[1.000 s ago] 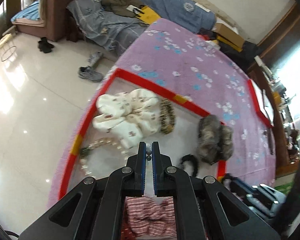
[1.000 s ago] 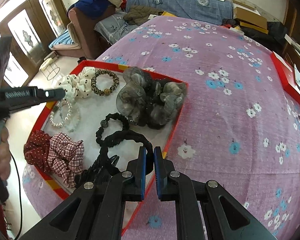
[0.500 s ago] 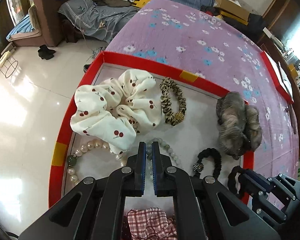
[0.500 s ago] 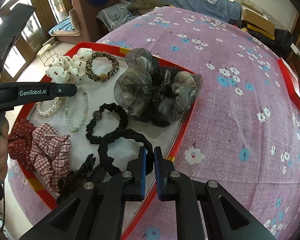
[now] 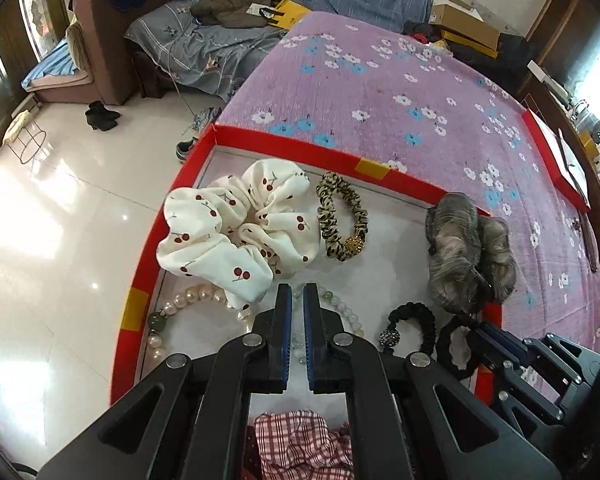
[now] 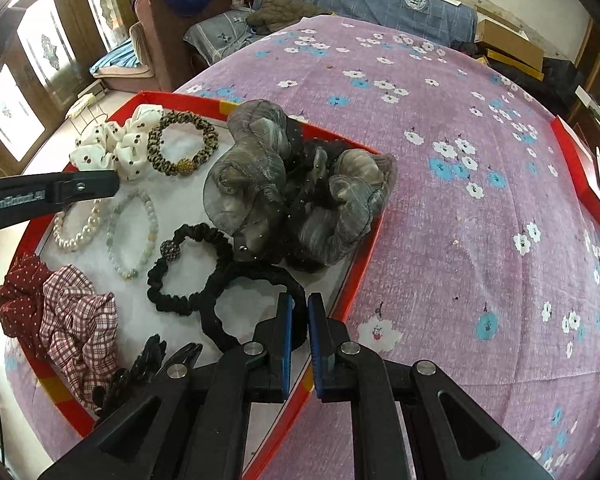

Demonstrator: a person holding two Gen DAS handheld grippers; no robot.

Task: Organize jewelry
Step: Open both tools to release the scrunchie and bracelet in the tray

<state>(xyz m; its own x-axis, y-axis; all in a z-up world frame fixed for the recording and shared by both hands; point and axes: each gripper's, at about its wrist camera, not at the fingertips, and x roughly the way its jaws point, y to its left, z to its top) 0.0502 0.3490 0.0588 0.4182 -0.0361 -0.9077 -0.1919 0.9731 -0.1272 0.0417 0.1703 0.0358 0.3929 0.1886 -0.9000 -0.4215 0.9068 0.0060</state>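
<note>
A red-rimmed tray (image 5: 320, 142) (image 6: 356, 276) on the purple flowered bed holds hair ties and bracelets. My left gripper (image 5: 298, 292) (image 6: 114, 184) hovers shut and holds nothing, over the pale green bead bracelet (image 5: 342, 308) (image 6: 132, 236) and beside the pearl bracelet (image 5: 192, 294) (image 6: 80, 232). At the tray's near right edge, my right gripper (image 6: 299, 306) (image 5: 480, 330) is shut on the plain black hair band (image 6: 228, 292) (image 5: 448, 344). A cherry-print scrunchie (image 5: 228, 232), a leopard tie (image 5: 340, 216) and grey organza scrunchies (image 6: 260, 184) lie farther back.
A black tie with a sparkly bead (image 6: 180, 272), a plaid scrunchie (image 6: 80, 312), a red dotted scrunchie (image 6: 20, 296) and a black claw clip (image 6: 140, 368) also lie in the tray. The bedspread (image 6: 460, 200) spreads to the right; tiled floor (image 5: 60, 240) drops off left.
The left gripper has come lower and closer over the tray, from the cherry scrunchie's edge toward the bead bracelets. The right gripper has sunk a little at the black band. Both stayed shut.
</note>
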